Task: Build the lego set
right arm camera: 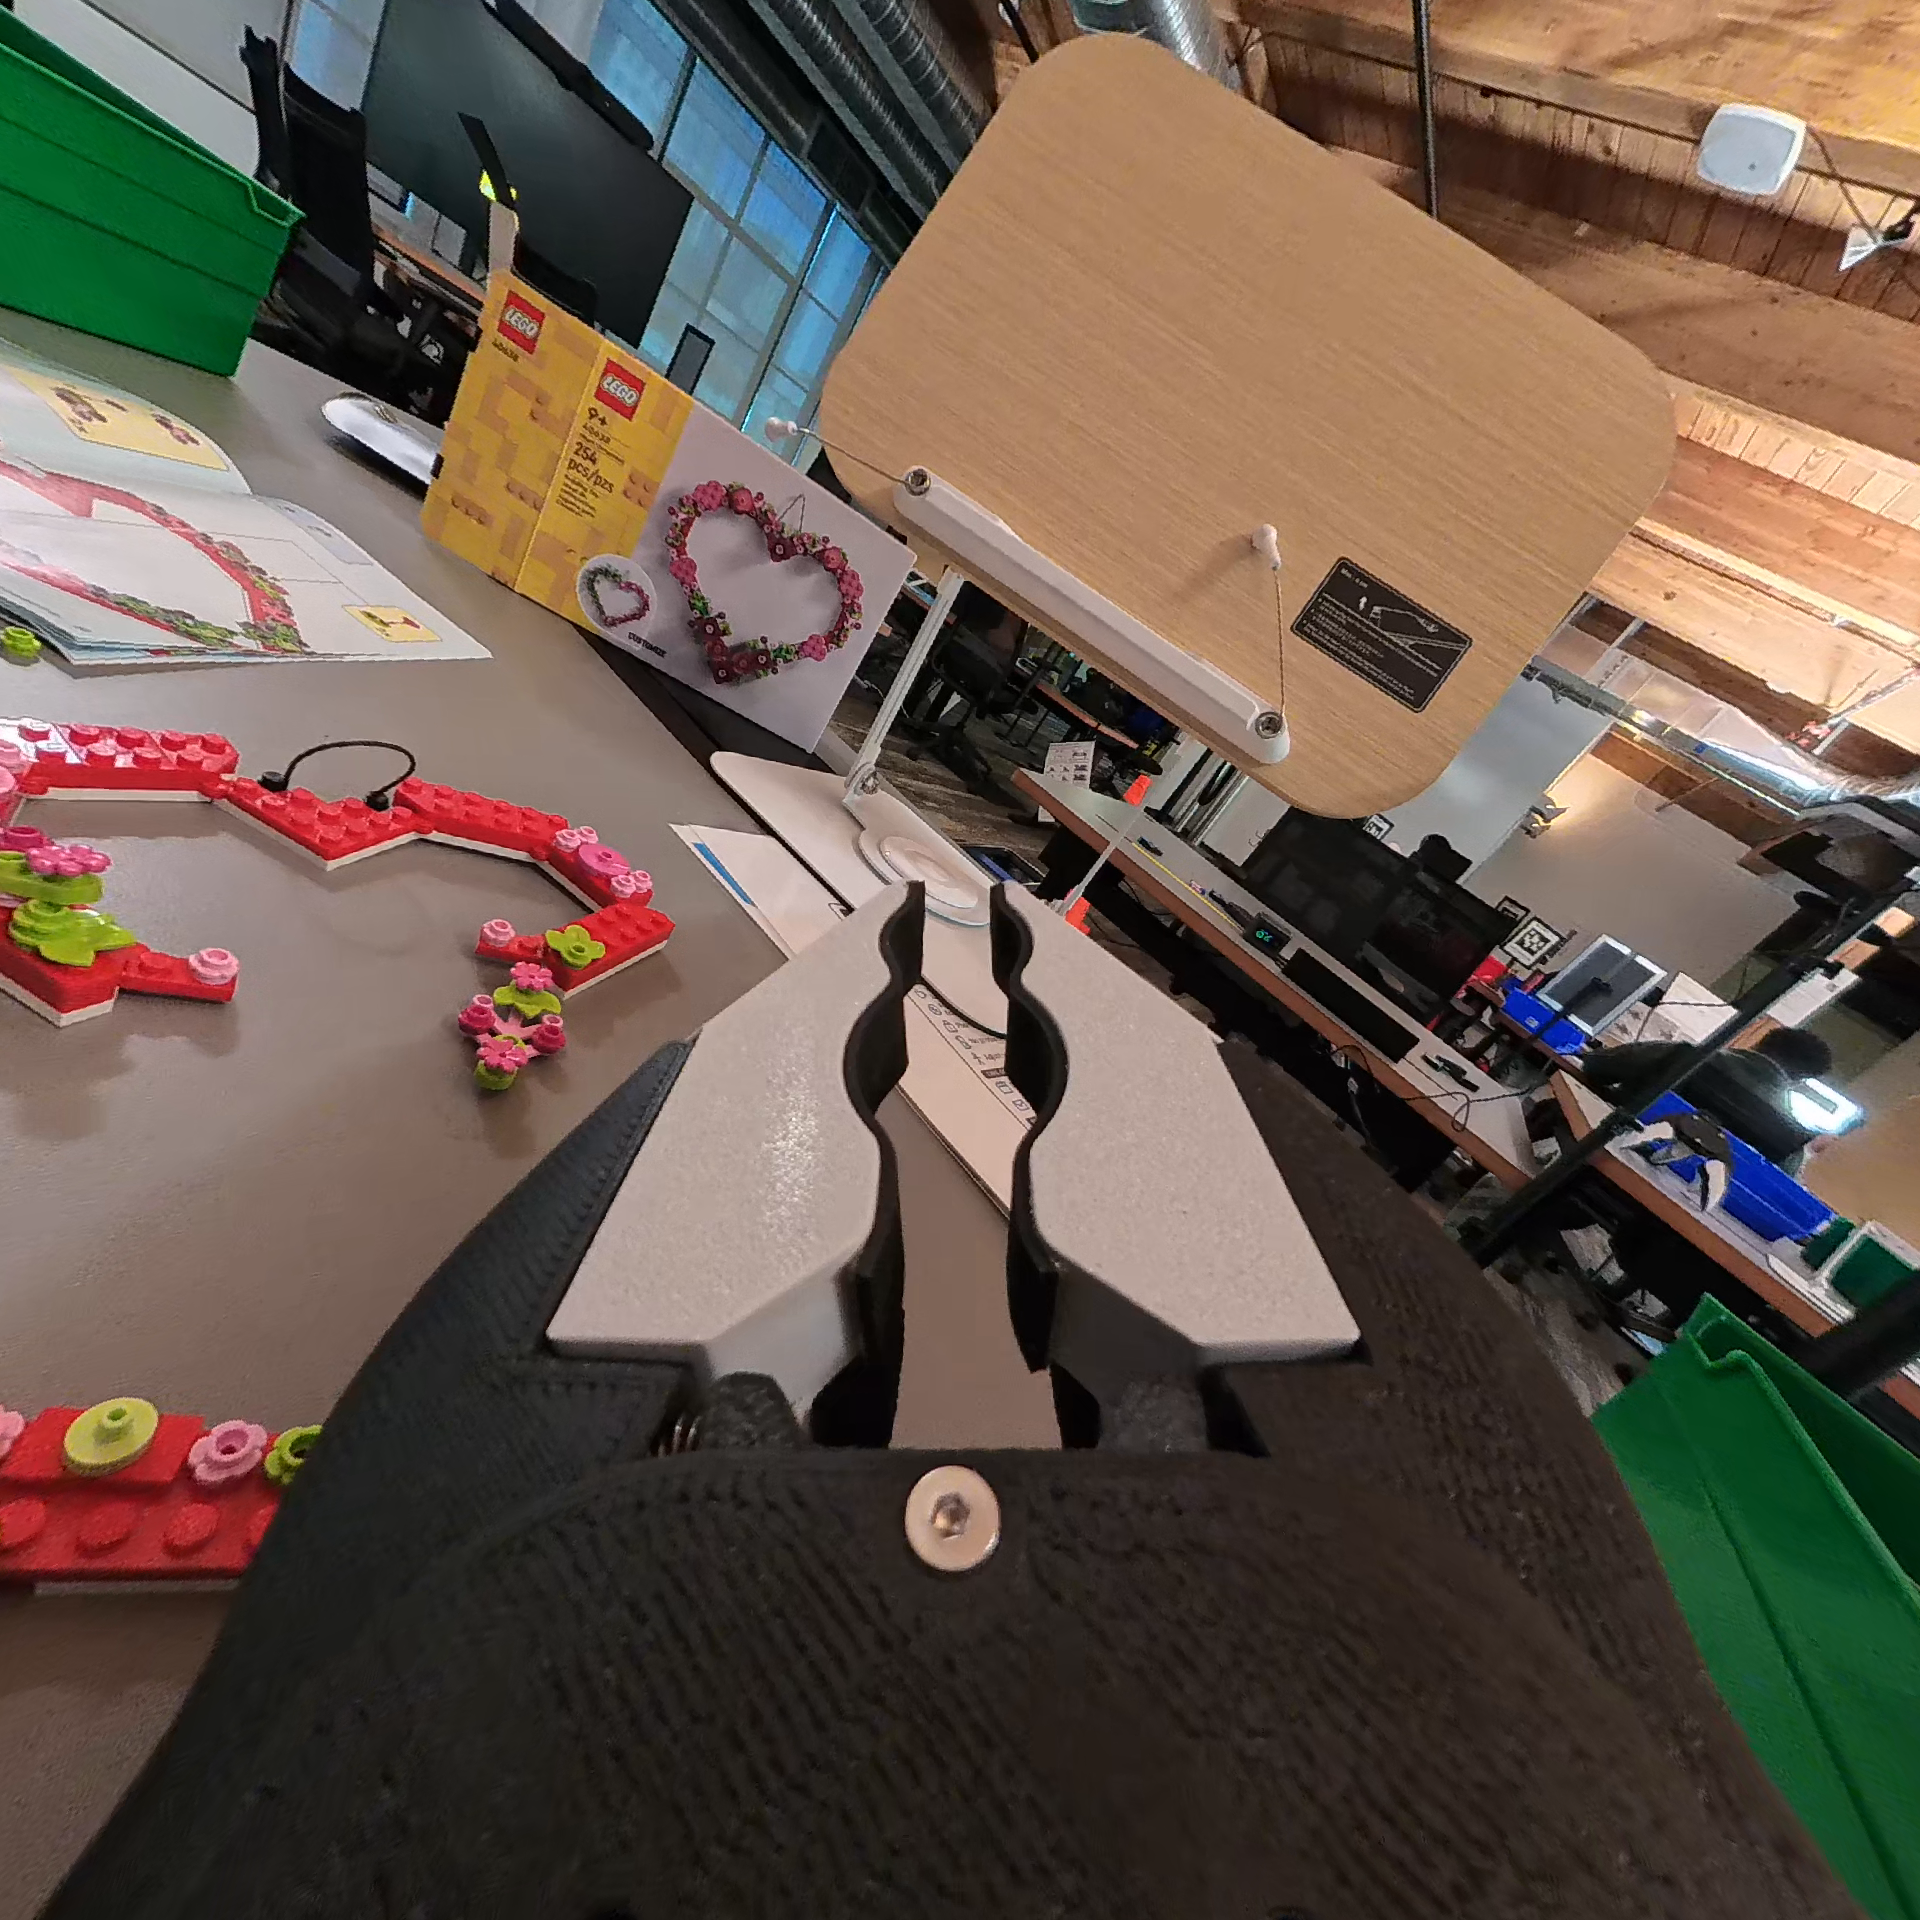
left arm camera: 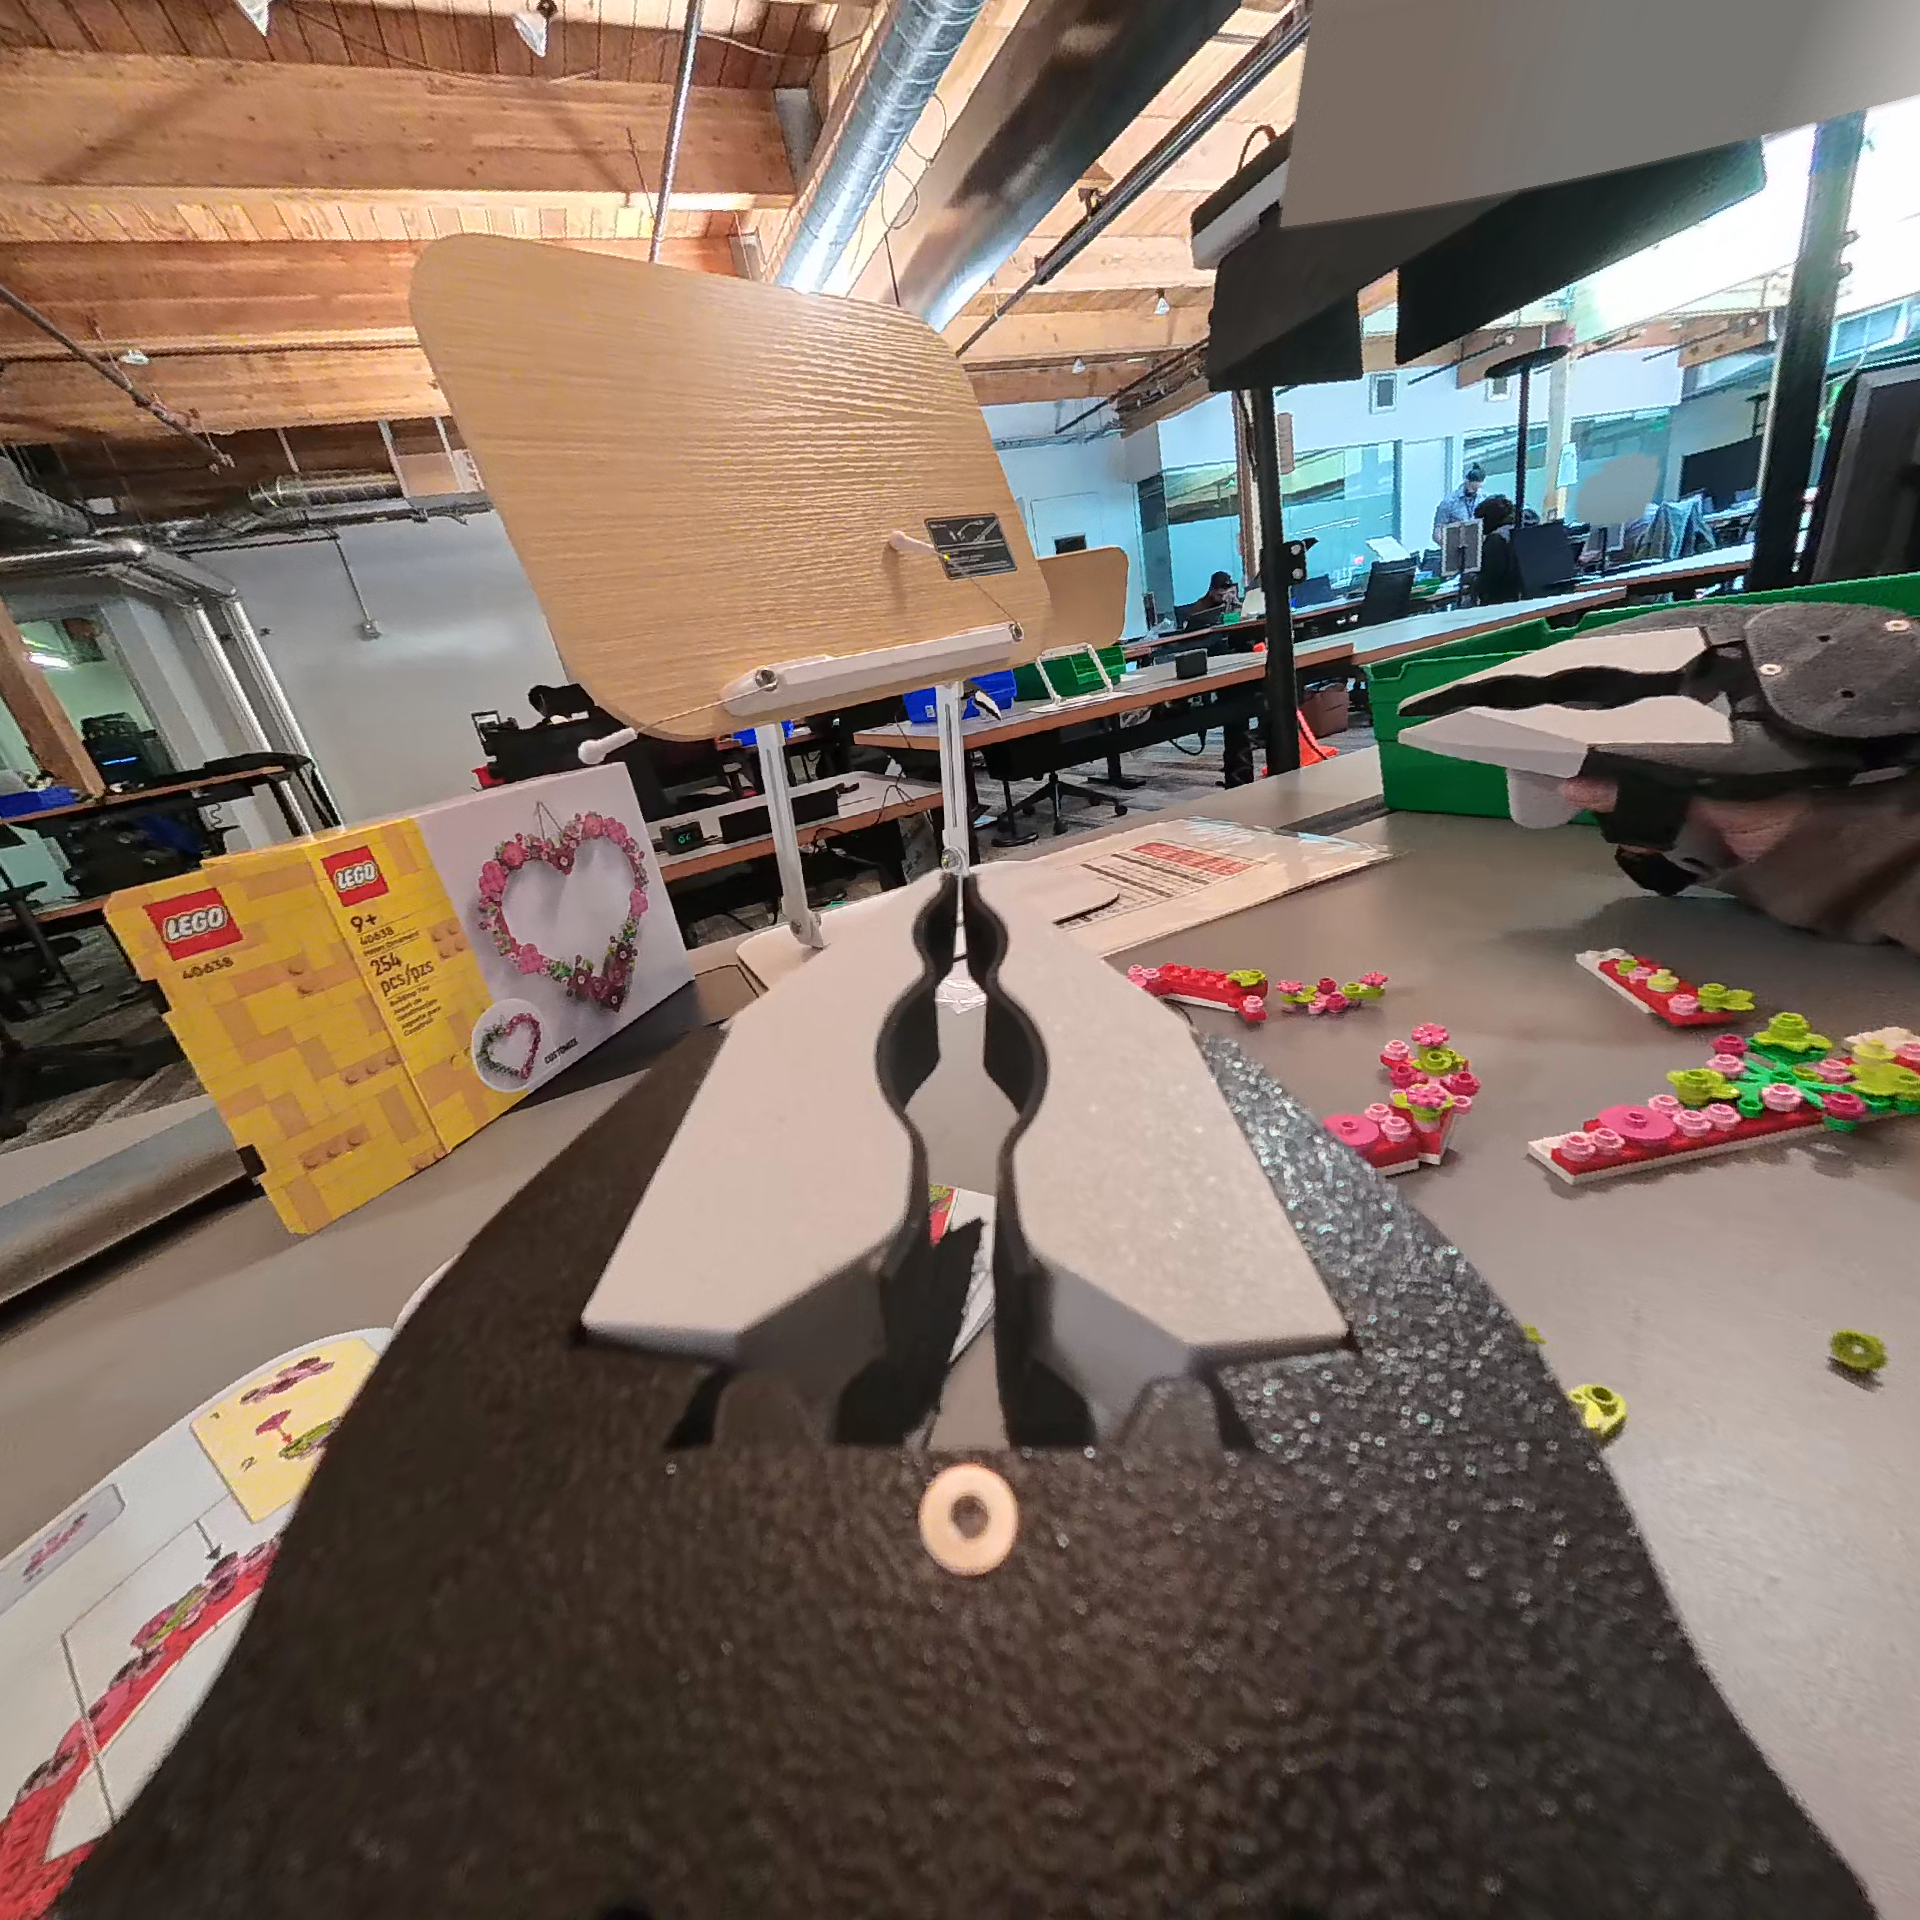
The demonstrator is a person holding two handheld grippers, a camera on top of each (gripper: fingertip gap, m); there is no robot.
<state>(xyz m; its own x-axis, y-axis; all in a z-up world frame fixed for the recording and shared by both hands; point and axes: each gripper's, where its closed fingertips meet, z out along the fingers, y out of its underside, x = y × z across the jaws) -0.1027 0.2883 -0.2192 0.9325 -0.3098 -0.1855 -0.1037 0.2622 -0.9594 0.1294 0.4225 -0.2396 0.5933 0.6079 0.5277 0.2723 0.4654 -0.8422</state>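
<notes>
Red lego heart-frame segments with pink flowers and lime leaves lie on the grey table. In the left wrist view, one long segment (left arm camera: pixel 1714 1112) and a shorter one (left arm camera: pixel 1403 1101) are to the right. My left gripper (left arm camera: pixel 957 885) is shut with nothing between its fingertips, raised above the table left of these pieces. My right gripper (right arm camera: pixel 954 906) is open and empty, pointing at the white base of the book stand (right arm camera: pixel 914 862). It also shows in the left wrist view (left arm camera: pixel 1507 717) at the far right. The right wrist view shows the red frame (right arm camera: pixel 343 821) and a small flower cluster (right arm camera: pixel 514 1023) to its left.
The yellow lego box (left arm camera: pixel 405 977) stands beside a wooden book stand (left arm camera: pixel 717 488). An open instruction booklet (left arm camera: pixel 156 1558) lies at the near left. Green bins (right arm camera: pixel 125 239) (right arm camera: pixel 1787 1558) sit at the table's ends. Loose lime pieces (left arm camera: pixel 1857 1351) lie near the right. The gap from one gripper's tips to the other's is roughly 30 centimetres.
</notes>
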